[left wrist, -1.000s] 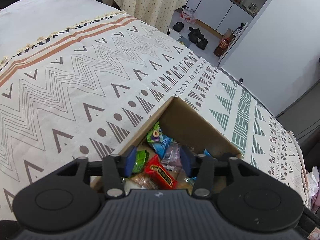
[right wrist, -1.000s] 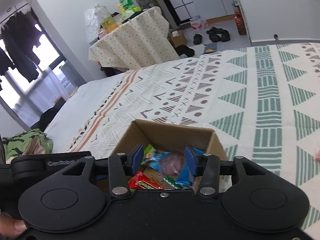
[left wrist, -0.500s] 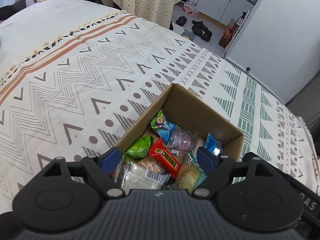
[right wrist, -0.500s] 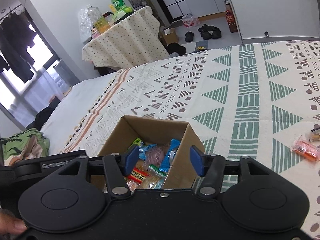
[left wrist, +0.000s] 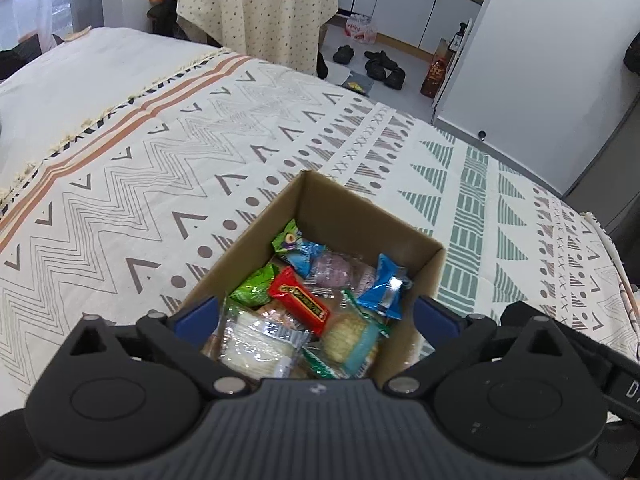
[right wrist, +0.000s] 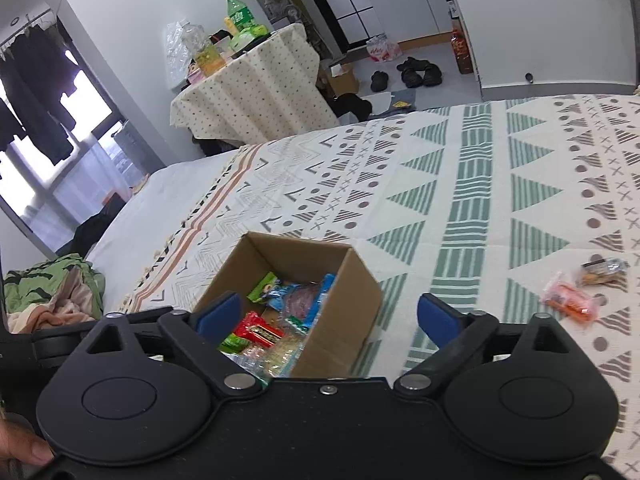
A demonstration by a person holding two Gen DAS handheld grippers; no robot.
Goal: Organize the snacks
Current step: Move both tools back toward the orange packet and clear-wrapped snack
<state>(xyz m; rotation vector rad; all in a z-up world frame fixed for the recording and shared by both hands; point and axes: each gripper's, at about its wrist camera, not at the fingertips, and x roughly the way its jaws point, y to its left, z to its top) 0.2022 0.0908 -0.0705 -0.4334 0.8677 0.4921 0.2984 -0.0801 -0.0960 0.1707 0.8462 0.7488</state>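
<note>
An open cardboard box (left wrist: 340,204) (right wrist: 352,292) sits on the patterned bedspread, holding several wrapped snacks, among them a red bar (left wrist: 300,300) (right wrist: 260,332), a green pack (left wrist: 256,288) and a blue pack (left wrist: 384,288). My left gripper (left wrist: 316,316) hovers above the box's near side, its jaws opening wide with nothing gripped. My right gripper (right wrist: 326,316) hangs over the box's near right corner, jaws also opening, holding nothing. Two loose snacks lie on the cover at right: an orange pack (right wrist: 568,298) and a clear-wrapped brown one (right wrist: 602,272).
The bedspread (left wrist: 160,160) stretches wide around the box. Beyond the bed stand a cloth-covered table (right wrist: 248,96) with bottles, shoes (right wrist: 416,70) on the floor and white cabinets. A pile of clothes (right wrist: 48,288) lies at left. A hand (right wrist: 20,446) shows at the lower left.
Both grippers went from nearly shut inside the box to wide open and pulled up and back from it. The loose snacks on the cover at right came into the right wrist view.
</note>
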